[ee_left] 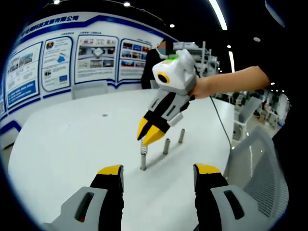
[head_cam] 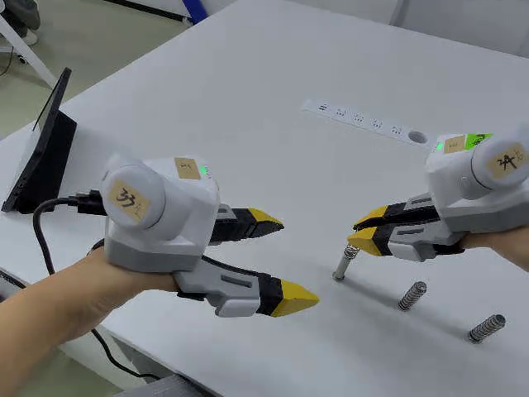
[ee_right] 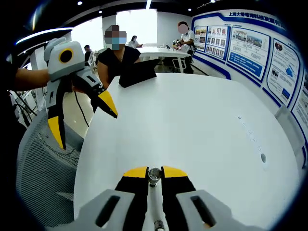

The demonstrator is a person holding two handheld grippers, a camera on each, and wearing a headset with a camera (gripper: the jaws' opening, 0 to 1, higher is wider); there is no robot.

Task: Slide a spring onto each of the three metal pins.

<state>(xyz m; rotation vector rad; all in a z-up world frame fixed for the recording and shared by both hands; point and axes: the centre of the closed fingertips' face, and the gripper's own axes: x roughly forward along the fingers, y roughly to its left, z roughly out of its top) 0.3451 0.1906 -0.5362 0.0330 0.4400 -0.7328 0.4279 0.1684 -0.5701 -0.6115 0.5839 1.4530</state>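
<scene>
Three metal pins stand on the white table [head_cam: 248, 99]. My right gripper [head_cam: 362, 233] is shut on a small coiled spring [ee_right: 154, 175] at the top of the nearest pin [head_cam: 342, 265]; the left gripper view shows that spring [ee_left: 143, 144] on the pin's [ee_left: 143, 161] upper end. The other two pins [head_cam: 412, 295] [head_cam: 486, 328] look ribbed, as if coils cover them. My left gripper [head_cam: 285, 258] hovers open and empty to the left of the pins, apart from them. In its own view the left gripper [ee_left: 159, 171] points toward the pins, with the right gripper [ee_left: 149, 132] above them.
A white power strip [head_cam: 364, 120] lies at the back of the table. A black screen [head_cam: 45, 149] stands at the left edge, with a black cable [head_cam: 45, 248] running off the front. A mesh chair [ee_right: 43, 173] stands beside the table. People stand further back.
</scene>
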